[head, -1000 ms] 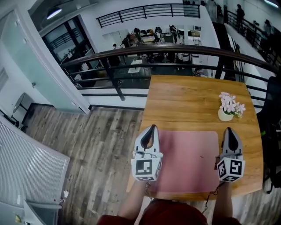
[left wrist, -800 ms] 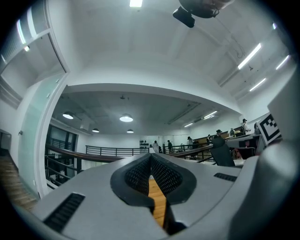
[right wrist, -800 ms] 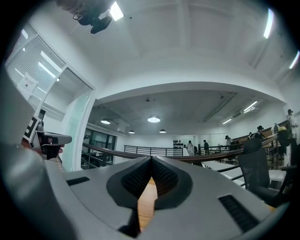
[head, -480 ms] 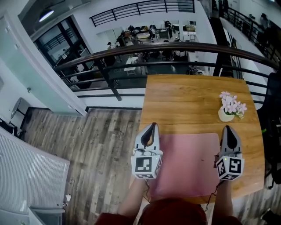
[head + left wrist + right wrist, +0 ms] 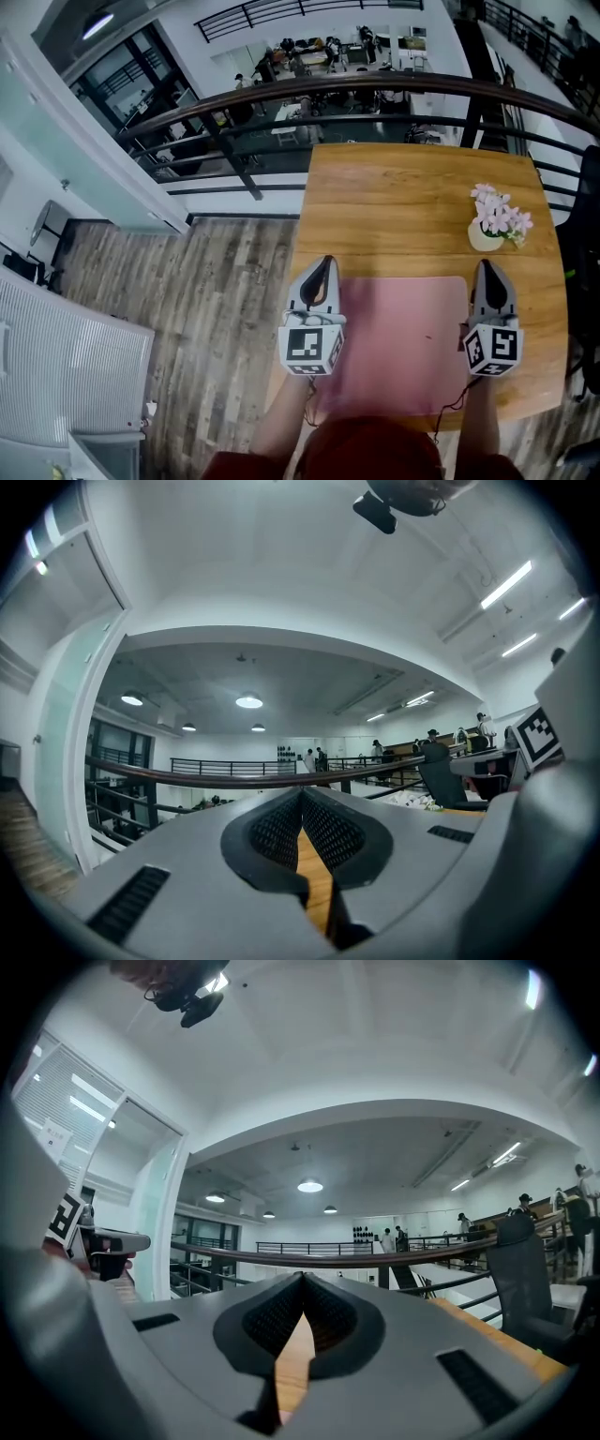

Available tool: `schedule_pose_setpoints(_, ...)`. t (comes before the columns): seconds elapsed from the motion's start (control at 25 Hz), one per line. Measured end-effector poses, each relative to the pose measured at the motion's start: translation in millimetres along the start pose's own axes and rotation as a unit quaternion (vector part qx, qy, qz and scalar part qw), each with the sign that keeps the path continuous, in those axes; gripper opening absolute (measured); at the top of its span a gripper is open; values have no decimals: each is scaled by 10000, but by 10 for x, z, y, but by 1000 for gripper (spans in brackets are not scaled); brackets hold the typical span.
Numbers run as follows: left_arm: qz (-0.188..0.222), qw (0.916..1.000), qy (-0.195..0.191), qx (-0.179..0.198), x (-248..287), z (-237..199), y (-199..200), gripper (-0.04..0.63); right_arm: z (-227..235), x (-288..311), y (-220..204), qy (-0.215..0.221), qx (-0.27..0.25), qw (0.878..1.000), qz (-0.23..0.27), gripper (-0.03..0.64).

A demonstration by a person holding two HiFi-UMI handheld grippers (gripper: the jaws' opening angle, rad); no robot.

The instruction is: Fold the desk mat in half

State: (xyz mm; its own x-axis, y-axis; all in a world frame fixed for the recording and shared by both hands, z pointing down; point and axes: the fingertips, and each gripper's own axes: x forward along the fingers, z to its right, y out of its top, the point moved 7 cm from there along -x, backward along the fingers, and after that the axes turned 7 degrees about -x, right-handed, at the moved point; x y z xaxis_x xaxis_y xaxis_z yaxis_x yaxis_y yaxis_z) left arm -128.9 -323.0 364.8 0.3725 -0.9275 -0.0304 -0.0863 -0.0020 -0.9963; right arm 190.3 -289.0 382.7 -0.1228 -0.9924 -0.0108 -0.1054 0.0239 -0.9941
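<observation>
Head view: pink desk mat (image 5: pixel 398 342) lies flat and unfolded at the wooden table's (image 5: pixel 403 206) near edge. Left gripper (image 5: pixel 324 265) is at its far left corner, right gripper (image 5: pixel 488 267) beside its far right corner. Both jaw pairs are pressed together, empty.

The head view looks steeply down from above the near edge of the table (image 5: pixel 412 206) onto left gripper (image 5: pixel 325 263) and right gripper (image 5: pixel 487 266). Each gripper view sits low behind its jaws, facing level at the far railing (image 5: pixel 234 779), shared by all three; wood between jaws is probably table.
</observation>
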Motion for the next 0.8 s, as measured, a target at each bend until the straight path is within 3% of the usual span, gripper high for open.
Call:
schedule_pose_setpoints(0.48, -853, 9952, -242, 423, 230, -91, -512, 21, 62, 273, -444, 346, -86, 9970, -692, 11)
schedule_pose_setpoints(0.8, -1690, 9791, -688, 895, 442, -236, -958, 74, -56, 506, -845, 1017, -311, 9880, -1122, 48)
